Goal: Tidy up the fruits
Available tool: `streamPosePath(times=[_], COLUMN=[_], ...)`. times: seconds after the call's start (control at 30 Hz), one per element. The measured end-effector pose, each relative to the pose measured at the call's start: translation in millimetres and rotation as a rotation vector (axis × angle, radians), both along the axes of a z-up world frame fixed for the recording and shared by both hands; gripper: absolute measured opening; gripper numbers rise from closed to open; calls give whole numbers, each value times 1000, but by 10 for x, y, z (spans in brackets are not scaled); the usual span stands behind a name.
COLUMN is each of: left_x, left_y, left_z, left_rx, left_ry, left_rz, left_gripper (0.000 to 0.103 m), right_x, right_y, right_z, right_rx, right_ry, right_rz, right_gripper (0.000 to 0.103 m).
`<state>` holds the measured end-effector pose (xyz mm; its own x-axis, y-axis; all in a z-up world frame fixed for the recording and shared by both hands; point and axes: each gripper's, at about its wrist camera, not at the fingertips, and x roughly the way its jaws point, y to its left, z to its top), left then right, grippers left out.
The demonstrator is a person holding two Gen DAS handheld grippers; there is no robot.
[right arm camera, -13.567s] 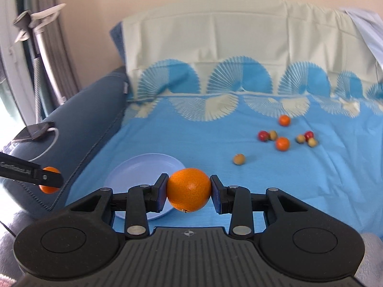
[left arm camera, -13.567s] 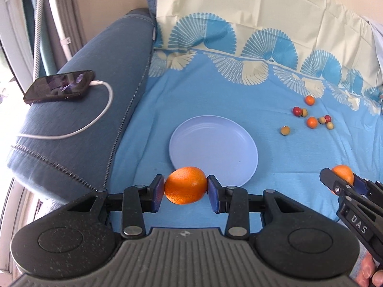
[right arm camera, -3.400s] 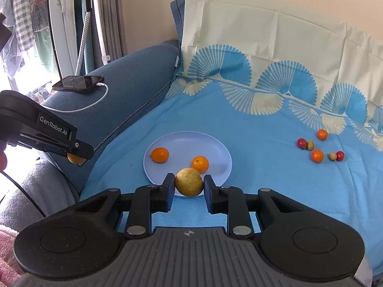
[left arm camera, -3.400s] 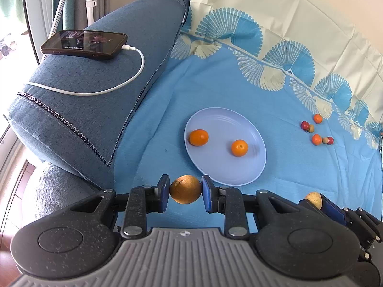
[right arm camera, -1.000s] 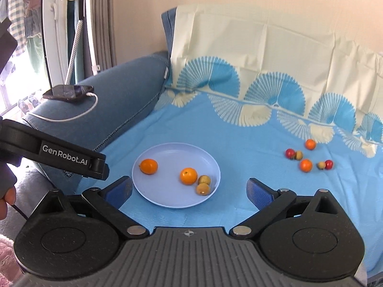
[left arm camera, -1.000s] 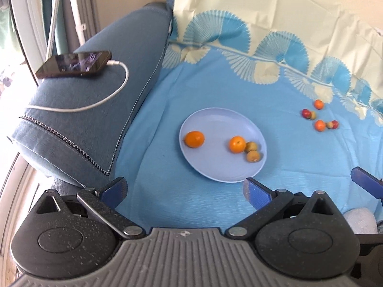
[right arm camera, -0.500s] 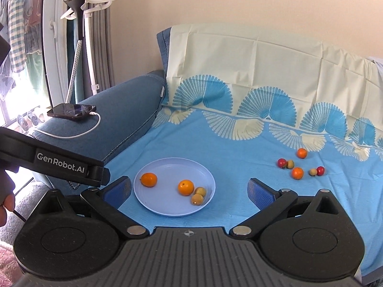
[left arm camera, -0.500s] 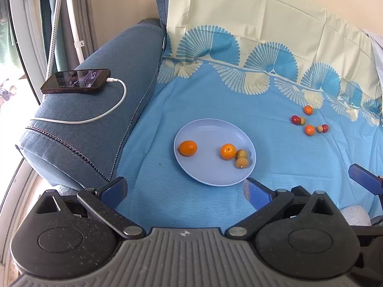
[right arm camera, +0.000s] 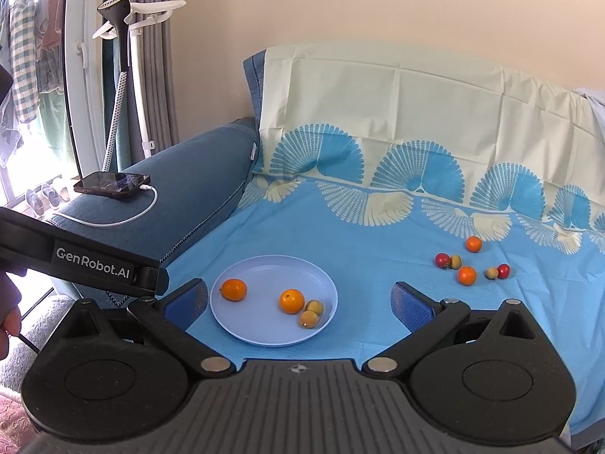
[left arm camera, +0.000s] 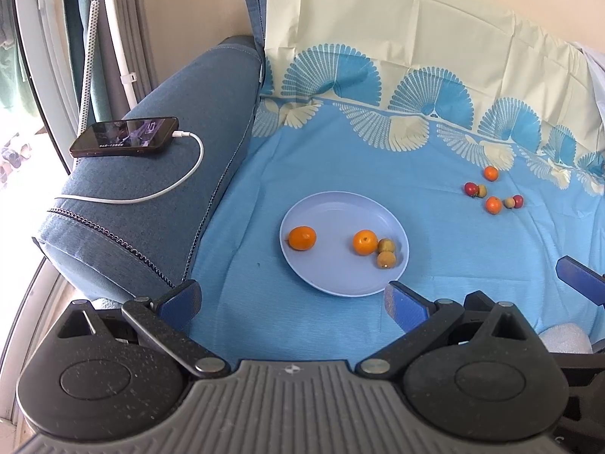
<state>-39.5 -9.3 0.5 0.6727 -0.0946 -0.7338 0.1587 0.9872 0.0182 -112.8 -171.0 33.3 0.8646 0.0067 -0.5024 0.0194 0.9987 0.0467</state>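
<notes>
A pale blue plate lies on the blue sheet. It holds two oranges and two small yellow-brown fruits. A cluster of small red, orange and tan fruits lies on the sheet to the right. My left gripper is open and empty, held back above the near edge of the plate. My right gripper is open and empty too, raised well back from the plate. The left gripper's body shows at the left of the right wrist view.
A phone on a white charging cable rests on the blue sofa arm at the left. A cream and blue patterned sheet covers the backrest. A garment steamer stand and curtains are at the far left.
Both grippers have pulled back and up from the plate, so the plate looks smaller. Earlier each held a fruit; those now lie on the plate and both grippers are open.
</notes>
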Motion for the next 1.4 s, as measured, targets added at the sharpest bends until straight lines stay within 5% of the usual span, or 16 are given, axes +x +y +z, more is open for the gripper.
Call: streamPosePath(times=[0.67, 0.9, 1.4], left_x=[150, 235, 512], left_y=[-100, -186, -754], left_z=[-135, -200, -269], left_rx=[39, 58, 122], left_ry=[43, 66, 97], left_rz=[-16, -28, -90], left_gripper=[103, 103, 103], right_x=[121, 291, 464], right_y=[-93, -214, -658], right_z=[-118, -214, -456], right_rx=[39, 82, 185], right_ry=[51, 135, 208], right_rz=[-10, -39, -117], right_gripper=[102, 102, 102])
